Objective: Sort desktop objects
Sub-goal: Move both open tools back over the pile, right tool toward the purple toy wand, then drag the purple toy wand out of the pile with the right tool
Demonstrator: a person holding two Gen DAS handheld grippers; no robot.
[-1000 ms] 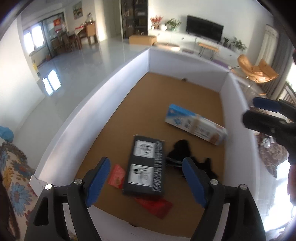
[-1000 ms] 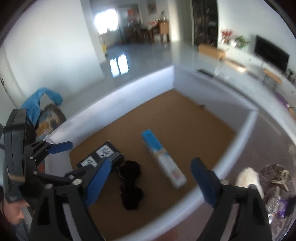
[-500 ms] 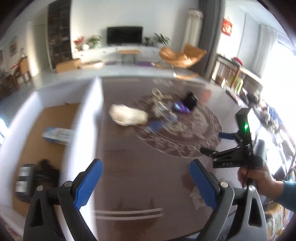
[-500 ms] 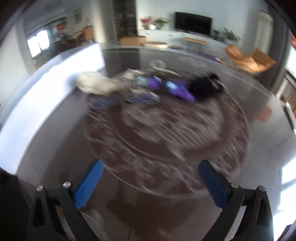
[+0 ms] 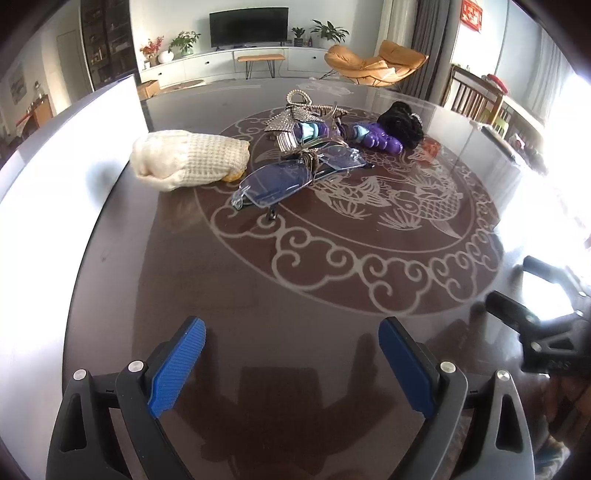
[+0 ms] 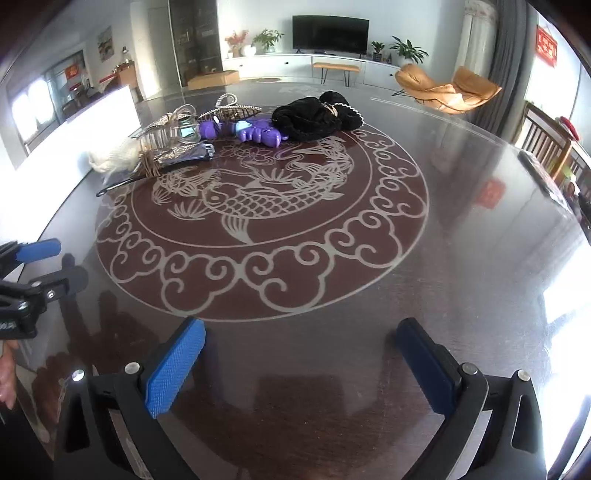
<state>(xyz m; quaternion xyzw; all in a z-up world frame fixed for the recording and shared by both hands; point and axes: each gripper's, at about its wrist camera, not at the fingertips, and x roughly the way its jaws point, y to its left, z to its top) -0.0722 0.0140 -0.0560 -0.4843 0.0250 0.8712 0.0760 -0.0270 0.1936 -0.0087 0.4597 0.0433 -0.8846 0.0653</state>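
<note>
A: What's nearest?
B: Both grippers over bare table — dark, glossy, with a pale fish-and-cloud roundel inlaid. The left gripper has its blue pads spread wide, nothing between them; its jaws have just been opening. The right gripper is the same — wide apart, empty, just opened further. Both tilt down at the tabletop, side by side, well short of the clutter.

A: And the things to sort?
B: At the far side of the roundel, in a heap. Glasses lie nearest, beside a cream knit pouch. Behind them a sparkly clip, a purple toy and a black cloth bundle, all touching or nearly so.

A: The room?
B: A white wall panel runs along the table's left edge. Past the table, a TV on a low white cabinet, potted plants, an orange chair
</note>
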